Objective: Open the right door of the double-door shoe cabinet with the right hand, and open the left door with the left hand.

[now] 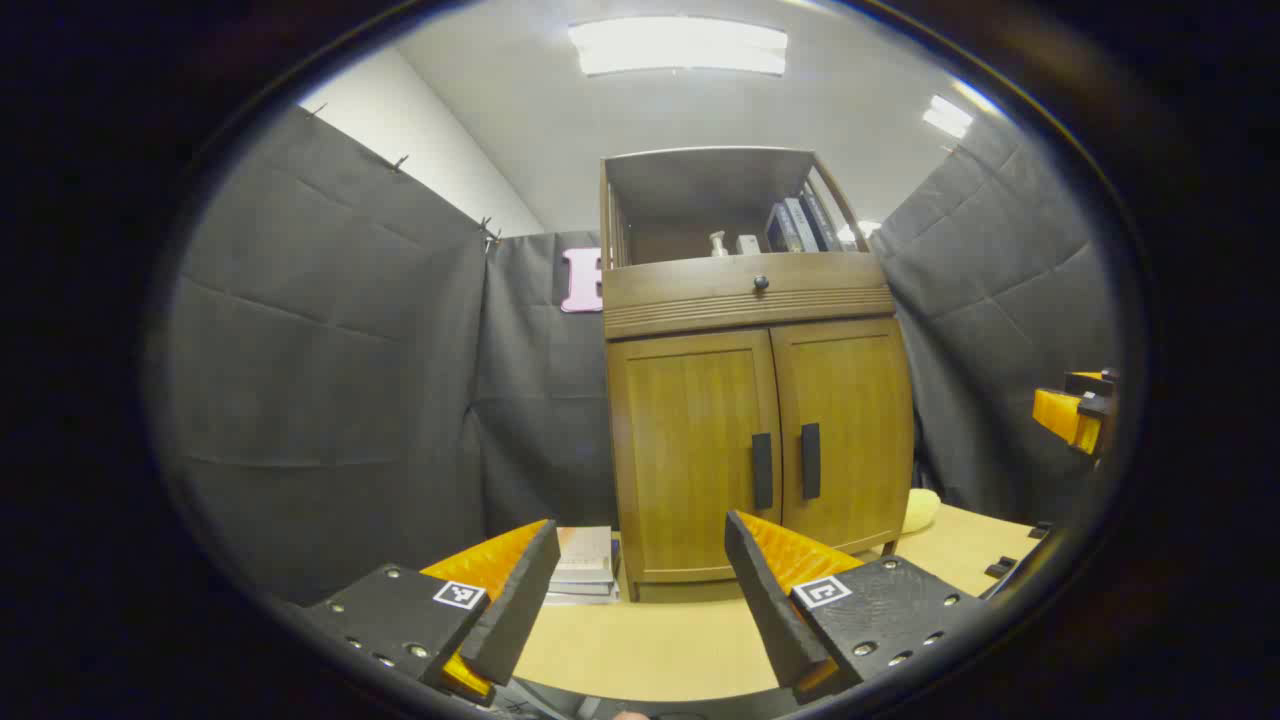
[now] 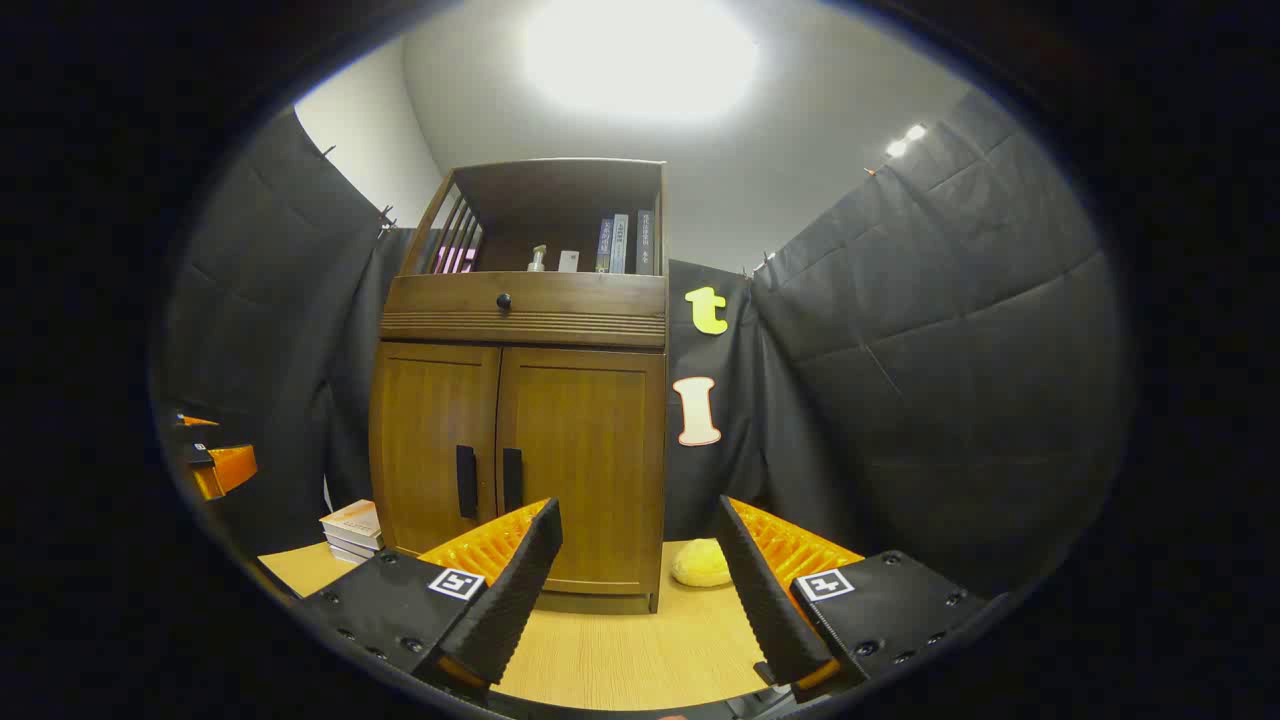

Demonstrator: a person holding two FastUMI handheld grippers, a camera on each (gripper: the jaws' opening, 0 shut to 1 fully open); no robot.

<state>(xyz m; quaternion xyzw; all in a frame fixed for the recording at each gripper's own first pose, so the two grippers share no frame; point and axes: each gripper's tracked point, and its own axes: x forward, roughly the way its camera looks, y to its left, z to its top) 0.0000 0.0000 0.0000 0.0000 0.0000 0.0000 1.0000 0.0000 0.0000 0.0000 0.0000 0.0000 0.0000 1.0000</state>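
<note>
The wooden shoe cabinet (image 1: 750, 400) stands on the table with both doors shut. Its left door (image 1: 690, 450) carries a black handle (image 1: 762, 470); its right door (image 1: 850, 430) carries another black handle (image 1: 810, 460). My left gripper (image 1: 640, 570) is open, well short of the cabinet, with nothing between its fingers. In the right gripper view the cabinet (image 2: 520, 440) sits left of centre, with the right door handle (image 2: 512, 480) beside the left door handle (image 2: 466, 481). My right gripper (image 2: 635, 555) is open and empty, some way back from the doors.
A stack of books (image 1: 585, 565) lies left of the cabinet, and a yellow soft thing (image 2: 702, 563) lies at its right. The wooden table (image 1: 650, 640) stretches before the cabinet. A drawer with a knob (image 1: 760, 283) and a shelf of books top the doors. Black cloth walls surround the booth.
</note>
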